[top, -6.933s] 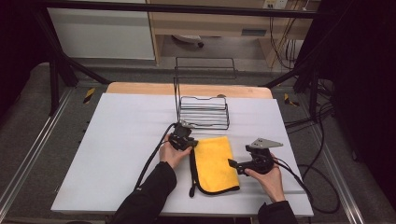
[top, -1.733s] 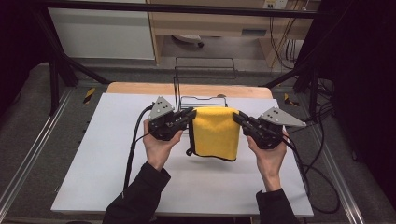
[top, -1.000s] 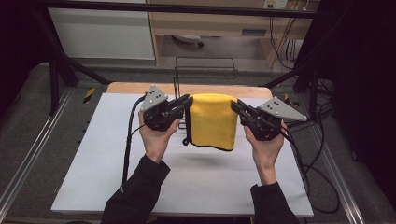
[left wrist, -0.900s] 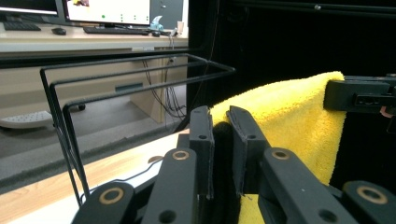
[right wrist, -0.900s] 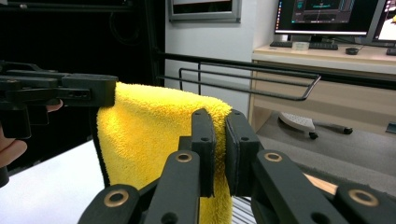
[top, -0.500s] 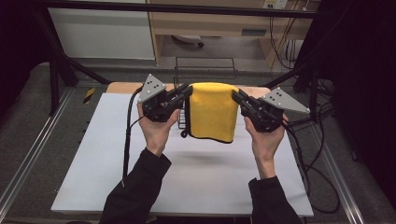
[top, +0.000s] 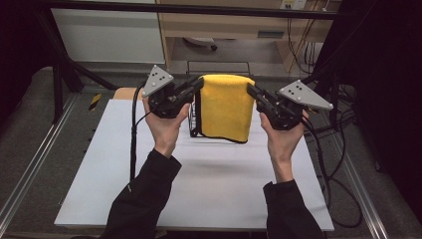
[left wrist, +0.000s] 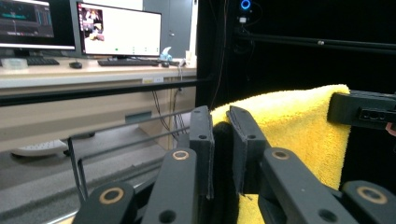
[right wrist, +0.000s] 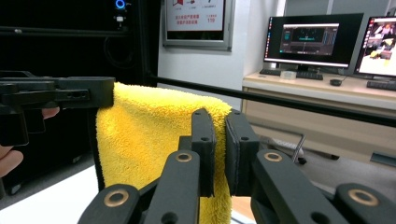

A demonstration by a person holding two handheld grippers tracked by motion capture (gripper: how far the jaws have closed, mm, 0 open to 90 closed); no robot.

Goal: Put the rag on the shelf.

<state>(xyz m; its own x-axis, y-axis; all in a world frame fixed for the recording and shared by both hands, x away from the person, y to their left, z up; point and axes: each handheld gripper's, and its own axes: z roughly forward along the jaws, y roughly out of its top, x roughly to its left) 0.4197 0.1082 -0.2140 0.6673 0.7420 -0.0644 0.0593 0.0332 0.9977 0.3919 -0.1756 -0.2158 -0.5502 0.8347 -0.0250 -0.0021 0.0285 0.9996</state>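
Above the tabletop (top: 209, 189), toward twelve o'clock, I hold the yellow towel (top: 225, 107) folded between both claws: left claw (top: 195, 85) pinches its nine o'clock corner, right claw (top: 251, 90) the three o'clock corner. Next, I judge, I must drape it over the wire rack (top: 217, 63) behind. No writing is legible.

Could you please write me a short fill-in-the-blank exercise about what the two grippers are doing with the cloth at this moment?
1. The towel held up between the two grippers is ____ in colour.
2. The left gripper and the right gripper each pinch one top ____ of the towel.
3. The towel hangs in the air, ____ the white table.
4. Behind the towel stands a black ____ rack.

Missing words: yellow; corner; above; wire
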